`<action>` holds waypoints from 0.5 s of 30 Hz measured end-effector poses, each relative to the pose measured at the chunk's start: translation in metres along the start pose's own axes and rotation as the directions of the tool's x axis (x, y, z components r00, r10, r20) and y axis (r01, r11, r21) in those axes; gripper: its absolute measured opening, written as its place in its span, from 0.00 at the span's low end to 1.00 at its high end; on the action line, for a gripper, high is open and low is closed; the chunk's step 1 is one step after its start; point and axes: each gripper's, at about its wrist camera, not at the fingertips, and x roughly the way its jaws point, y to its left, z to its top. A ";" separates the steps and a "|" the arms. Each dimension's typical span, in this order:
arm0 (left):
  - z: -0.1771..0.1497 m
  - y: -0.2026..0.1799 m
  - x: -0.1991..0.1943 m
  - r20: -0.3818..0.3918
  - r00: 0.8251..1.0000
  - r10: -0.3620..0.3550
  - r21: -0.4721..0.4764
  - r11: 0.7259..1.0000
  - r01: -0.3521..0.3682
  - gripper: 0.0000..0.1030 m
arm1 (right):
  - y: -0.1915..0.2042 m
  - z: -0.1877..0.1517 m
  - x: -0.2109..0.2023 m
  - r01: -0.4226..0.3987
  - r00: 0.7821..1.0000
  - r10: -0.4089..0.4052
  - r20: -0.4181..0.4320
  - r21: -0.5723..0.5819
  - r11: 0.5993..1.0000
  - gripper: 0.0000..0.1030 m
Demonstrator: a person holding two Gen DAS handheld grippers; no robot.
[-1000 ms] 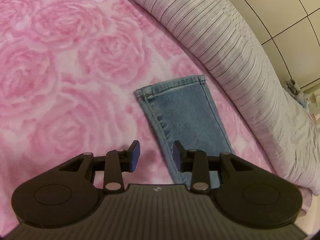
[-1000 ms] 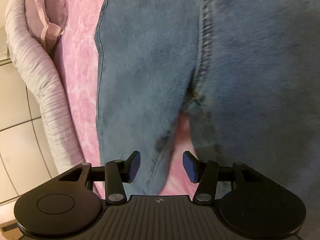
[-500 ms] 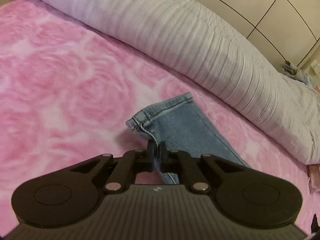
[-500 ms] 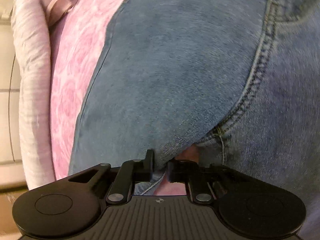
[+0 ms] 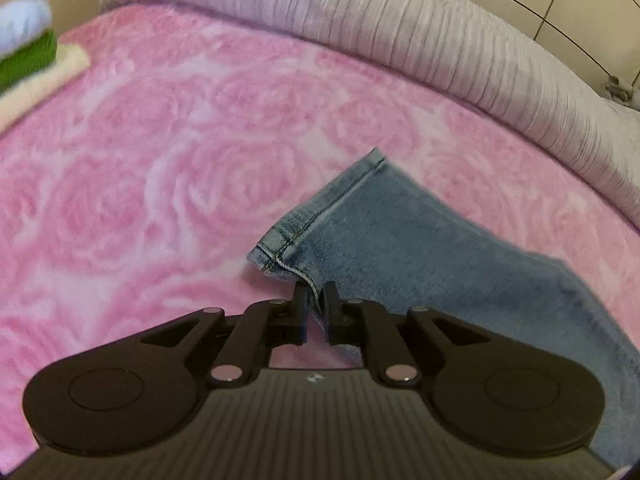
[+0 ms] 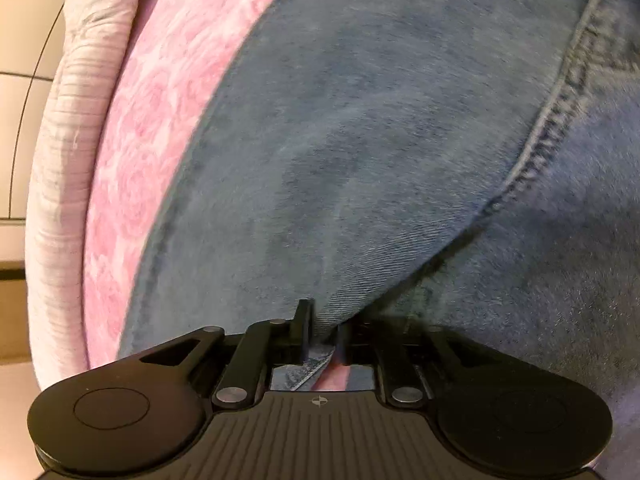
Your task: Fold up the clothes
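Blue jeans lie on a pink rose-patterned blanket. In the left wrist view one jeans leg runs off to the right, its hem lifted and curled. My left gripper pinches the side seam just below the hem, and its jaws are easing open with the denim still between them. In the right wrist view the upper jeans fill the frame, with a stitched seam at the right. My right gripper holds a bunched fold of denim, its jaws opening a little around it.
A striped lilac bolster borders the blanket along the far side and shows in the right wrist view too, the bolster at the left. A stack of folded clothes sits at the far left corner. Pale panelled doors stand behind.
Both grippers went from open to closed on denim. The left one took the leg near the hem and carried it sideways, lifting the cuff. The right one rolled and pinched a fold.
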 end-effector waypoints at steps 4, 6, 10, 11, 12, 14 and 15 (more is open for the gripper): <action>0.005 0.012 -0.049 0.038 0.998 0.057 -0.003 0.998 -0.057 0.18 | 0.009 -0.003 -0.048 -0.022 1.000 0.024 0.008 -0.147 0.989 0.45; 0.001 0.022 -0.078 0.051 0.992 0.119 -0.008 0.993 -0.119 0.18 | 0.002 -0.002 -0.079 0.038 0.999 -0.027 0.045 -0.260 0.965 0.46; -0.044 0.030 -0.136 -0.024 0.995 0.096 -0.019 0.995 -0.096 0.17 | -0.038 -0.013 -0.128 0.293 0.950 -0.212 0.228 -0.419 0.860 0.46; -0.061 0.029 -0.150 -0.051 0.997 0.063 -0.020 0.998 -0.064 0.17 | -0.050 -0.013 -0.135 0.373 0.921 -0.268 0.282 -0.444 0.815 0.46; -0.085 0.027 -0.165 -0.091 0.996 0.023 -0.011 1.000 -0.024 0.17 | -0.063 -0.014 -0.140 0.439 0.892 -0.311 0.329 -0.464 0.769 0.46; -0.127 0.014 -0.188 -0.163 0.986 -0.026 -0.006 1.000 0.025 0.17 | -0.089 -0.013 -0.151 0.542 0.835 -0.372 0.405 -0.491 0.682 0.46; -0.149 0.009 -0.198 -0.200 0.979 -0.052 -0.020 0.999 0.049 0.17 | -0.103 -0.007 -0.160 0.542 0.836 -0.368 0.407 -0.504 0.673 0.46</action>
